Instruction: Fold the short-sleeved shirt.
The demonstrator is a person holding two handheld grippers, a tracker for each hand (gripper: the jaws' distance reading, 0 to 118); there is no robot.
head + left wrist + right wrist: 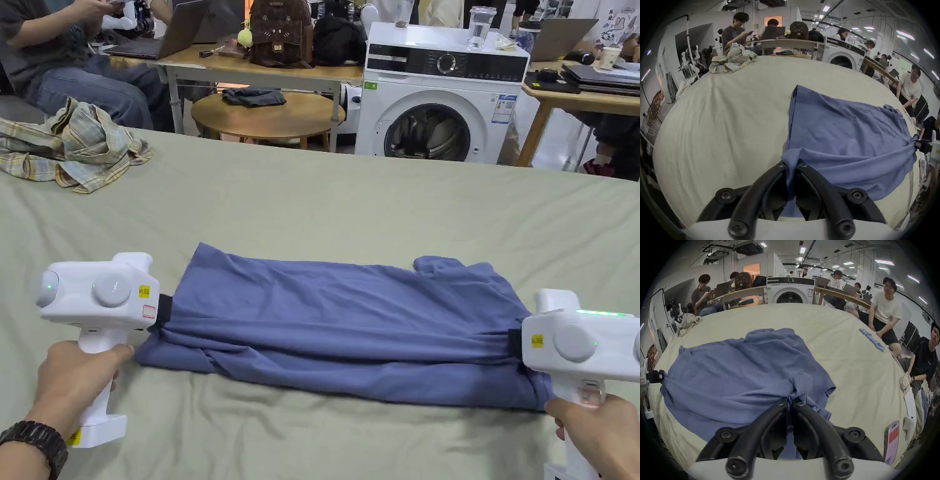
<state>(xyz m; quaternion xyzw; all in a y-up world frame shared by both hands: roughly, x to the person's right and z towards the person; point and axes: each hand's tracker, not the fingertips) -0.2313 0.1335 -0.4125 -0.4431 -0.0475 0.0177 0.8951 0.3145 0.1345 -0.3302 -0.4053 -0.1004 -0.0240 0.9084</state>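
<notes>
The blue shirt [350, 319] lies stretched sideways across the near part of the pale green table cover [375, 187], its near edge doubled into a long fold. The left gripper [790, 164] has both jaws clamped on a bunch of cloth at the shirt's left end, and the right gripper [790, 400] is clamped likewise on its right end. A crumpled plaid shirt [75, 147] sits at the far left corner, with a washing machine [437, 94] beyond the table.

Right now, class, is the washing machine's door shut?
No: in the head view the washing machine shows a dark, open drum mouth with no door across it.
</notes>
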